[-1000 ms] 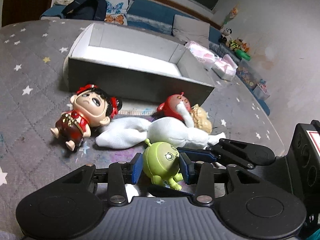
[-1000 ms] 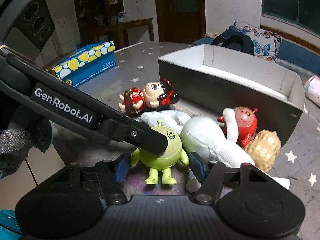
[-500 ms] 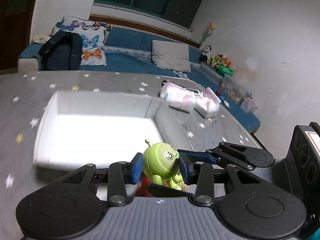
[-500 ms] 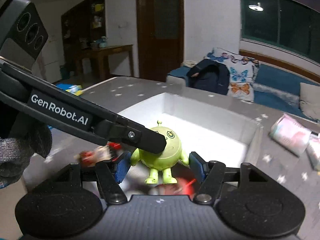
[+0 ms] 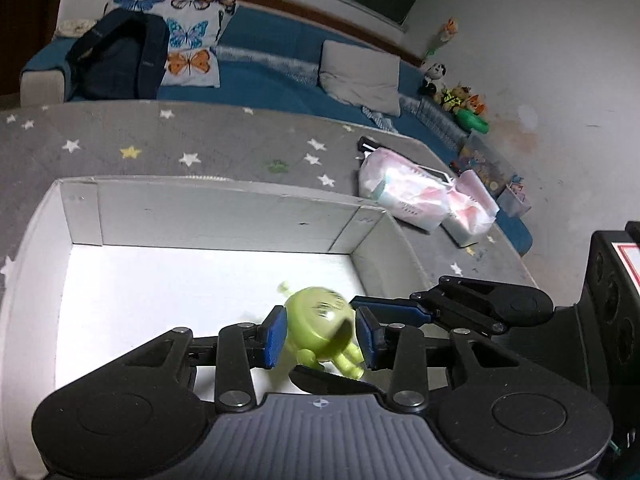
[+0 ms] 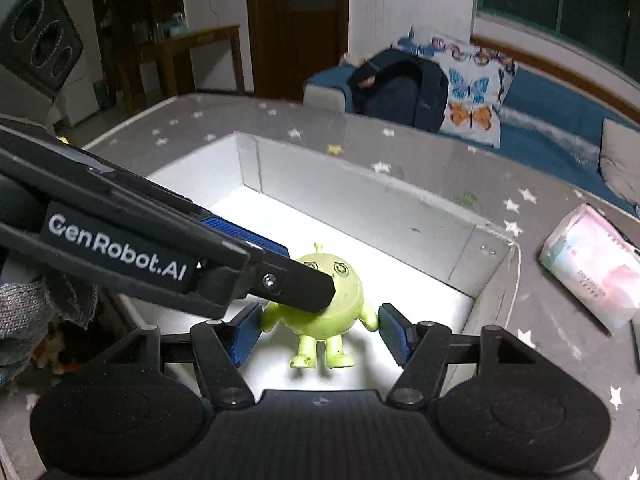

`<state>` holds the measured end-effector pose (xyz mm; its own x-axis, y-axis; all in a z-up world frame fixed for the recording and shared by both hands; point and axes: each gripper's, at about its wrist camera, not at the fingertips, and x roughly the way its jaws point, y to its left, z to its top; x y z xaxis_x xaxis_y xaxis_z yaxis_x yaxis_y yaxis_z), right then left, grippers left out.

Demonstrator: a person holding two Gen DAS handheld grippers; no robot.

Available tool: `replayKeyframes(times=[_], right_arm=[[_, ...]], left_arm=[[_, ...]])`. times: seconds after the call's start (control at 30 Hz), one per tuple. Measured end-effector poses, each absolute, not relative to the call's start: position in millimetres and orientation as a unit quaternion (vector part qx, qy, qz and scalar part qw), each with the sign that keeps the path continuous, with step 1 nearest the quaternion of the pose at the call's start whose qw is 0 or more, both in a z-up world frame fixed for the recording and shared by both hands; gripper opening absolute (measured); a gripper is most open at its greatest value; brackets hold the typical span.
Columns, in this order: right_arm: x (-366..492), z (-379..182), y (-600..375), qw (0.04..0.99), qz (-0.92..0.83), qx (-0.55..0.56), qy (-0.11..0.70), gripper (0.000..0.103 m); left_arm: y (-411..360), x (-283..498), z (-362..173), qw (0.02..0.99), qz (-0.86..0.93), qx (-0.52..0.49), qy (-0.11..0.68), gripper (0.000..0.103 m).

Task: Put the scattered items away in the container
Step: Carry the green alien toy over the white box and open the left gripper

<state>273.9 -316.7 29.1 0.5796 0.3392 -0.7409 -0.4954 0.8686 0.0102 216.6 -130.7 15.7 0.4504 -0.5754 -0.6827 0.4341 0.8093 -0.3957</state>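
Note:
A green round alien toy (image 5: 320, 330) sits between the blue pads of my left gripper (image 5: 322, 336), motion-blurred, above the white floor of the grey cardboard box (image 5: 224, 216). The pads stand a little apart from its body; I cannot tell whether they still grip it. In the right wrist view the toy (image 6: 332, 292) hangs over the box (image 6: 360, 196), with the left gripper's finger across it. My right gripper (image 6: 320, 334) is open, its pads either side of the toy's arms, not clearly touching.
Two pink tissue packs (image 5: 416, 196) lie on the grey star-pattern cloth (image 5: 180, 140) right of the box. A blue sofa with butterfly cushions (image 5: 188, 40) and a dark backpack (image 5: 116, 60) stands behind. Other toys are out of view.
Both grippers rose with the green toy from the cloth and moved over the box, then lower inside it. The toy now blurs and tilts between the left pads, which look slightly wider.

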Motion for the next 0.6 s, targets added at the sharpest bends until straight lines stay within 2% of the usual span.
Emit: replayKeyframes(times=[0.53,0.6], right_arm=[[286.1,21.3,-305.6,0.871,0.227,-0.146,0.411,0.066],[284.7,22.4,-306.4,0.873,0.226,-0.144,0.408,0.074]], left_arm=[[-130.9,224.1,2.4,0.844,-0.288,-0.084,0.444,0.04],[-128.9,223.4,3.2,0.846,-0.286,-0.086,0.442,0.04]])
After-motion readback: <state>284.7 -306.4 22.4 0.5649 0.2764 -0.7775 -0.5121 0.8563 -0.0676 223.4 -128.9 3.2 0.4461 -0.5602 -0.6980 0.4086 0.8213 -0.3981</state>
